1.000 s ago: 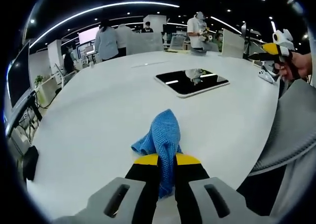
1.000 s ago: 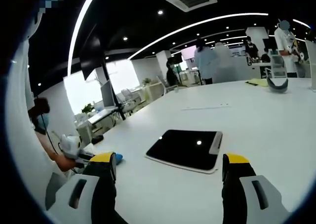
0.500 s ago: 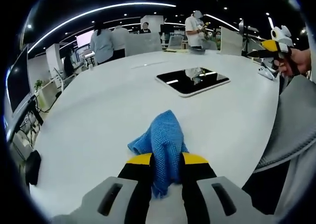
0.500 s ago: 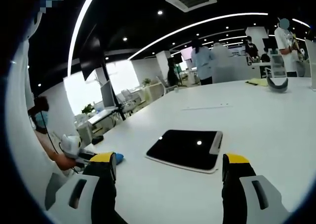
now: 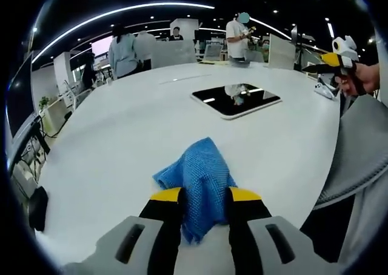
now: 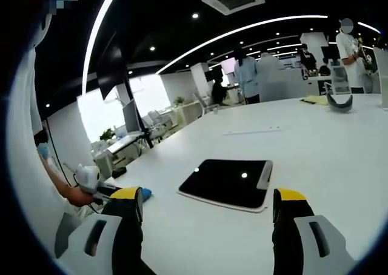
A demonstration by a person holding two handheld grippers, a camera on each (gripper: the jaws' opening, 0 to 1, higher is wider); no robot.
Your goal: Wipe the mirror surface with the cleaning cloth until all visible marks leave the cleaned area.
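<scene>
A blue cleaning cloth sits bunched between the yellow-tipped jaws of my left gripper, which is shut on it just above the white table. The mirror, a dark rectangular slab with a pale rim, lies flat further along the table and reflects ceiling lights. My right gripper is open, its jaws spread wide to either side of the near edge of the mirror with nothing between them. In the left gripper view the right gripper is held in a hand at the upper right. The cloth also peeks out at the left.
The large white table curves away with bare surface around the mirror. A grey mesh chair back stands at the right edge. Several people stand beyond the far side. A dark headset-like object lies far off on the table.
The left gripper's jaws have spread a little wider around the cloth, and the cloth has bulged out between them. The right gripper and the mirror have stayed put.
</scene>
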